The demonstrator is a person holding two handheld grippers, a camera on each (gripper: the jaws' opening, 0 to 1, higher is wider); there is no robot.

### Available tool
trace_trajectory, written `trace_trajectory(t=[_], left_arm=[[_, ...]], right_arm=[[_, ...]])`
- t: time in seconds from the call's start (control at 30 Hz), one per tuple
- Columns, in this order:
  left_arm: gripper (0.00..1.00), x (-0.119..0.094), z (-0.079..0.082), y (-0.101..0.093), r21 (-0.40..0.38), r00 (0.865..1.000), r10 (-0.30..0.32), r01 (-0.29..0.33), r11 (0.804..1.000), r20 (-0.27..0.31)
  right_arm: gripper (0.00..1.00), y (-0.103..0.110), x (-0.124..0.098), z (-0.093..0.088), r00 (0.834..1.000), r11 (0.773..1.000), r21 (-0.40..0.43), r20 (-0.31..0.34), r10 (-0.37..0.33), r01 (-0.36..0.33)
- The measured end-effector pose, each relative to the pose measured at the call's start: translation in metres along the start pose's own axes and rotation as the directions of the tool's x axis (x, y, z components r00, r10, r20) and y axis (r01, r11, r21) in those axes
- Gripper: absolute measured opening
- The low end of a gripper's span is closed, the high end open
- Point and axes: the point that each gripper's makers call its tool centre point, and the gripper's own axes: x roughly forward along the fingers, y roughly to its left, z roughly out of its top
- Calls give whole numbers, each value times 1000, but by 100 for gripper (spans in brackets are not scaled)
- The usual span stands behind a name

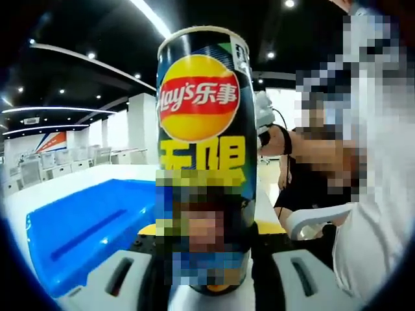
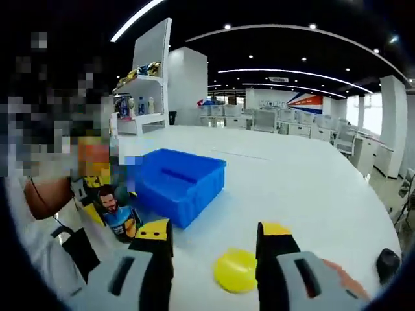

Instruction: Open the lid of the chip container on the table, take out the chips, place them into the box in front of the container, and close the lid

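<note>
A Lay's chip can (image 1: 204,129) stands upright and very close, between the jaws of my left gripper (image 1: 207,262), which are shut against its lower sides. Its top rim shows no lid. The blue box (image 1: 84,230) lies on the white table left of the can. In the right gripper view the same can (image 2: 118,217) stands at the left, close to the blue box (image 2: 178,184). A yellow lid (image 2: 237,270) lies flat on the table between the jaws of my right gripper (image 2: 211,236), close to the right jaw. That gripper is open and holds nothing.
A person in a white sleeve (image 1: 373,214) stands close behind the can, beside a white chair (image 1: 311,219). A white shelf unit (image 2: 144,91) stands beyond the table, with rows of desks behind. A small dark object (image 2: 388,264) sits at the table's right edge.
</note>
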Motion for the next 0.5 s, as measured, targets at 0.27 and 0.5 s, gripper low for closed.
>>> trace_trajectory(t=[0.27,0.5], left_arm=[[48,1,-1,0,-10,1000,-6,6,1000,2],[48,1,-1,0,-13,1000,-12,12,1000,3]], right_arm=[[44,49,-18,58,983,984,-23,-54,173,-175],[37,123,-32,95,929,943,-41,-190,318,-331]])
